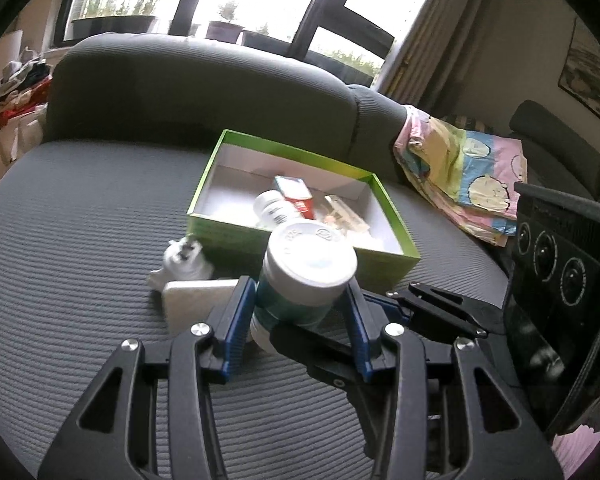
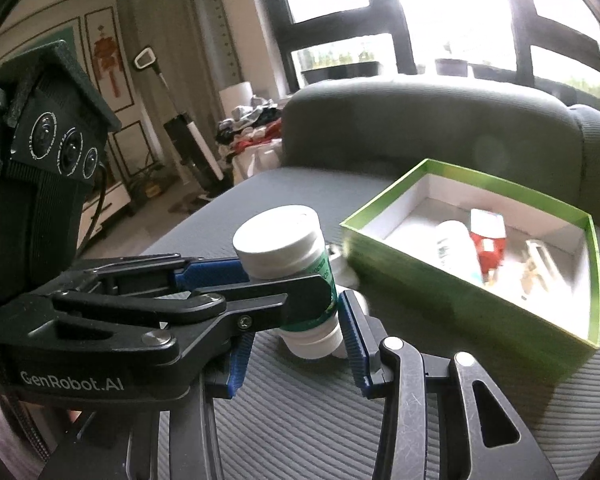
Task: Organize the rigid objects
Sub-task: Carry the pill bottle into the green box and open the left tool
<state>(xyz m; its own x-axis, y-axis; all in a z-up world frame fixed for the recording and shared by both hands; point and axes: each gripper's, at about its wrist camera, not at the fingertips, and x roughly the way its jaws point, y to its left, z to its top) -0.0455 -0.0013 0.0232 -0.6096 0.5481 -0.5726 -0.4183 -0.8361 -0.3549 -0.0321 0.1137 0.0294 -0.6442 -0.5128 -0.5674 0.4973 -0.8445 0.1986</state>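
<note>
A white-capped bottle with a green label [image 1: 306,276] is held between the blue pads of both grippers, above the grey sofa seat. My left gripper [image 1: 300,312] is shut on its body. My right gripper [image 2: 296,320] closes around its lower part, crossing the left one; the bottle [image 2: 288,252] stands tilted there. The green box [image 1: 216,184] with a white inside lies just beyond, holding a white bottle [image 1: 274,208], a red-and-white carton [image 1: 298,196] and a small clear item. The box also shows in the right wrist view [image 2: 452,276].
A white plug adapter [image 1: 184,264] and a white flat block [image 1: 198,300] lie on the seat [image 1: 80,240] left of the held bottle. A patterned cloth [image 1: 460,176] lies at the right. The sofa back [image 1: 200,92] rises behind the box.
</note>
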